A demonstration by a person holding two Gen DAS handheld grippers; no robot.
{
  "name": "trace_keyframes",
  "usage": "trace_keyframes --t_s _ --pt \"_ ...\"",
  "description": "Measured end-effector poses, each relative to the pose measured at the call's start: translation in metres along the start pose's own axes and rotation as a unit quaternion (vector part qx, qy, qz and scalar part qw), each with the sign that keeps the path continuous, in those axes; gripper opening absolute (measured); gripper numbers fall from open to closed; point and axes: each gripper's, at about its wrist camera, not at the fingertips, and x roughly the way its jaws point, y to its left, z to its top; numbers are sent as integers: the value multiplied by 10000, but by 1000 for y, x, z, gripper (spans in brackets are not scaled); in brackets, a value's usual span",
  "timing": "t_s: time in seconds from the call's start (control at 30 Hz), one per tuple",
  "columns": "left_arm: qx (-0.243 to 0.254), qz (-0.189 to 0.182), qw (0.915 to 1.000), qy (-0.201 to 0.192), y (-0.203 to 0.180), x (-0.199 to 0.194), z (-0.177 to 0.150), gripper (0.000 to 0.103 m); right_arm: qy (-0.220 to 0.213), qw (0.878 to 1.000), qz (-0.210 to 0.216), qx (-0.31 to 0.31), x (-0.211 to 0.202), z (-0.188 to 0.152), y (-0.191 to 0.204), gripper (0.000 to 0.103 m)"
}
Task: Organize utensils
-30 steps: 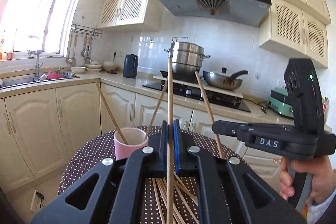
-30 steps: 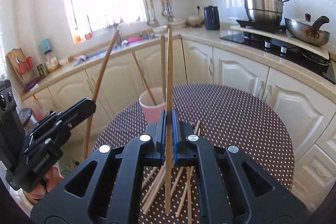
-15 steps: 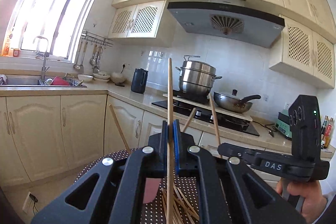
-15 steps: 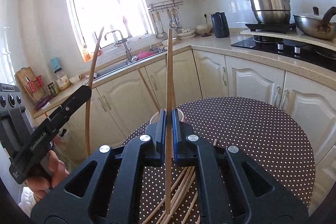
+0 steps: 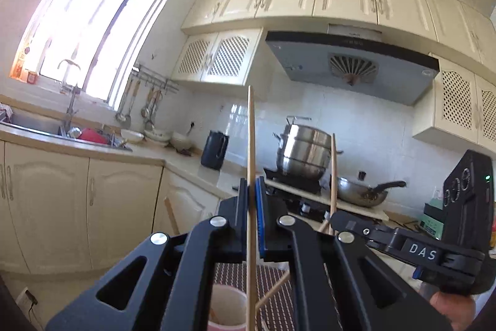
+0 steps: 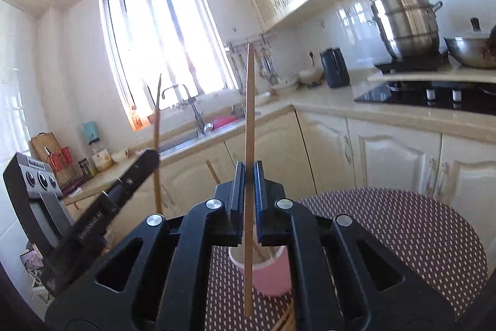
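Black frames of both grippers block most of the brown dotted round table (image 6: 403, 225). Only the right wrist view really shows the pink plastic cup (image 6: 272, 278). The left gripper (image 5: 252, 203) and right gripper (image 6: 249, 191) are each clamped on an upright wooden chopstick (image 5: 251, 145) (image 6: 249, 114) above the cup.

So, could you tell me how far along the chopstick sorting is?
Done: a few chopsticks already lean in the pink cup. In hand: each hand-held gripper, left and right, is shut on one upright chopstick above the cup. Left: more chopsticks lie loose on the dotted table.
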Motion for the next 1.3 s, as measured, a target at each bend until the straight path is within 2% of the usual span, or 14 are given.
trace_keyframes --t_s 0.17,0.4,0.83,1.1,1.3 --pt "15 79 9998 -196 4 23 -11 5 -515 9986 7 -99 15 -2 1 6" --pt "17 169 9998 -144 15 49 -33 5 -781 9957 -71 -493 36 -21 2 6" --pt "-50 366 9992 -133 31 67 -52 5 -590 9957 -69 -710 59 -49 -2 6" --pt "-82 263 9991 -313 29 66 -52 5 -496 9967 -74 -633 57 -58 -12 6" --pt "84 311 9994 -95 27 69 -67 5 -371 9975 -51 -594 58 -65 -17 6"
